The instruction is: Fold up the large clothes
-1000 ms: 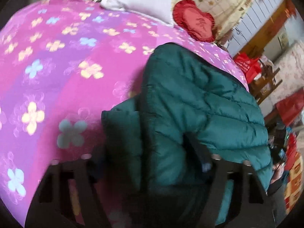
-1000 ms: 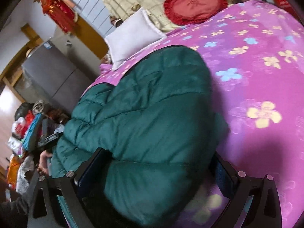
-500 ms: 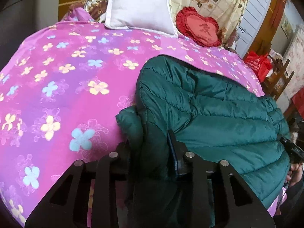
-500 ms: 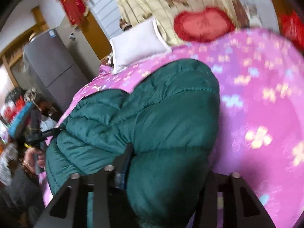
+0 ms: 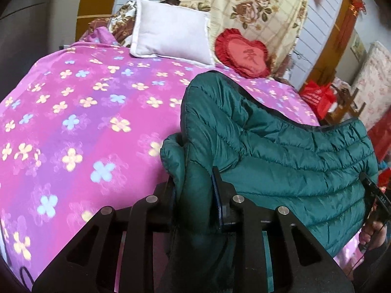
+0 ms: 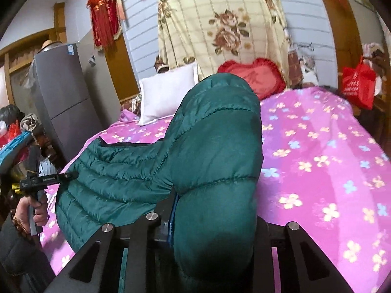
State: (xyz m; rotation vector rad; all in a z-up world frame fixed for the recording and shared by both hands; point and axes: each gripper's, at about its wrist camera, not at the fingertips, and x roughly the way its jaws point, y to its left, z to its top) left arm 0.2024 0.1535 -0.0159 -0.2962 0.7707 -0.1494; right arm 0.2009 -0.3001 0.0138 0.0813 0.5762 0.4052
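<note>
One green puffer jacket (image 5: 281, 151) on a floral bed (image 5: 73, 122), two pillows behind; left gripper (image 5: 193, 195) and right gripper (image 6: 215, 210) jaws, just closing, clamp its padding.

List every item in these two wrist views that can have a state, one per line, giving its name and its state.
Green puffer jacket: near edge gripped at two spots, raised off the bed.
Left gripper: fingers just closed, shut on jacket fabric.
Right gripper: fingers just closed, shut on a thick fold.
Floral bedspread: spread flat.
White pillow: propped at the bed's head.
Red heart cushion: leaning upright.
</note>
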